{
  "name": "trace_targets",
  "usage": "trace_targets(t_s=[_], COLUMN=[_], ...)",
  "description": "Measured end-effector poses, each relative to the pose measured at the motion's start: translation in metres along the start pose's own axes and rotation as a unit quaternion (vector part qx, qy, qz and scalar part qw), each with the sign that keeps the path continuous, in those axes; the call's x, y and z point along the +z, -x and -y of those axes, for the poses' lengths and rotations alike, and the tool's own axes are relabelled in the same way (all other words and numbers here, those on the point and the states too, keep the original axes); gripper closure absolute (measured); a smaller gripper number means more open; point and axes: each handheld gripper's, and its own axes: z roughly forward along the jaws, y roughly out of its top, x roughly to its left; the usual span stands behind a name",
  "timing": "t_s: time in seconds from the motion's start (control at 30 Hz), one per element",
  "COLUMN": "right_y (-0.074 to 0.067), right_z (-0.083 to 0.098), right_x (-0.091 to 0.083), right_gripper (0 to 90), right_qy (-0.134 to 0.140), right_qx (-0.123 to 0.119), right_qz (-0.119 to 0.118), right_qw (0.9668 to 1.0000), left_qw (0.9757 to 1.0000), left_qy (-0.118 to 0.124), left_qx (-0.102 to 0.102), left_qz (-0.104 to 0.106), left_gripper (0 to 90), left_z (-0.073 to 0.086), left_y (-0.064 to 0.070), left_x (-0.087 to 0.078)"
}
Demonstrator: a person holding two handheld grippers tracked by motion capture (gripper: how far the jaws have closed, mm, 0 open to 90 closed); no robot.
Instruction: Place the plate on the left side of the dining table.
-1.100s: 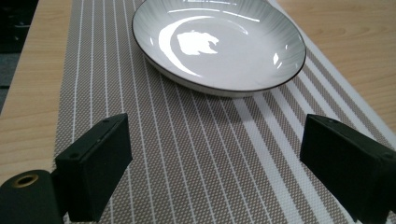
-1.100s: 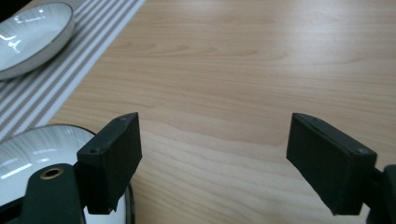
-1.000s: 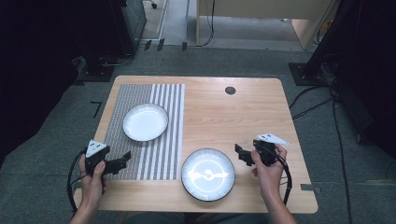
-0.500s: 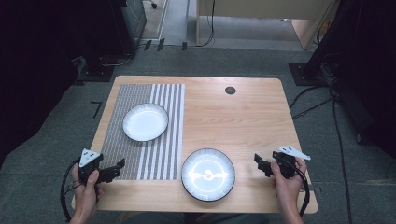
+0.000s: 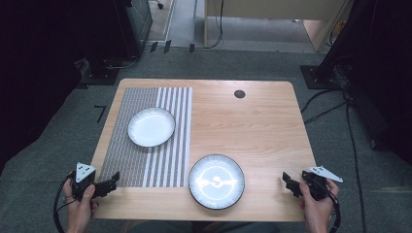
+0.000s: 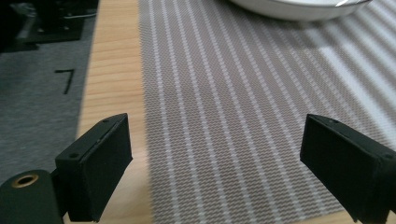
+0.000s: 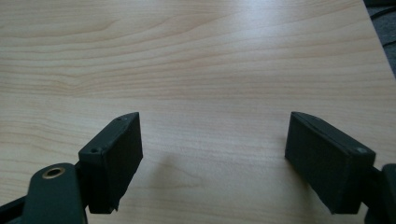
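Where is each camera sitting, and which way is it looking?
High view: above the table's near side, looking forward and down; both hands, left gripper, right gripper.
Left gripper view: on that gripper, facing the striped mat and white plate; open jaws.
Right gripper view: facing bare table; open jaws.
Shared: mat, plate, table.

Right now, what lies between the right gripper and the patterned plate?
Bare wooden tabletop: in the high view nothing sits between the right gripper and the patterned plate.
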Motion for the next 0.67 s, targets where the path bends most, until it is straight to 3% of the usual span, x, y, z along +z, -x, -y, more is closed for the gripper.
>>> trace_targets(t_s=[0.13, 0.23, 0.27, 0.3, 0.37, 0.67], right_y=[0.0, -0.006, -0.006, -0.009, -0.012, -0.012], right_z=[0.005, 0.01, 0.01, 0.01, 0.009, 0.01], right_x=[-0.004, -0.003, -0.003, -0.001, 0.0, 0.0], right_gripper=[19.2, 18.5, 18.5, 16.6, 15.4, 15.2], right_qy=[0.005, 0.007, 0.007, 0.0, -0.005, -0.005], right_qx=[-0.004, -0.035, -0.035, -0.057, -0.066, -0.066], right_qz=[0.009, 0.031, 0.031, 0.043, 0.048, 0.048], right_qw=[0.9999, 0.9989, 0.9989, 0.9974, 0.9967, 0.9966], left_qw=[0.9999, 0.9999, 0.9999, 0.9998, 0.9997, 0.9994], left_qy=[-0.009, -0.016, -0.016, -0.017, -0.026, -0.034], left_qx=[-0.001, -0.003, -0.003, -0.002, 0.006, 0.003], left_qz=[-0.004, -0.003, -0.003, -0.001, -0.001, 0.005], left_gripper=[8.8, 8.8, 8.8, 8.8, 8.8, 8.8], left_z=[0.005, 0.007, 0.007, 0.008, 0.009, 0.01], left_y=[-0.009, -0.012, -0.012, -0.011, -0.009, -0.01], left_x=[0.001, 0.005, 0.005, 0.005, 0.008, 0.009])
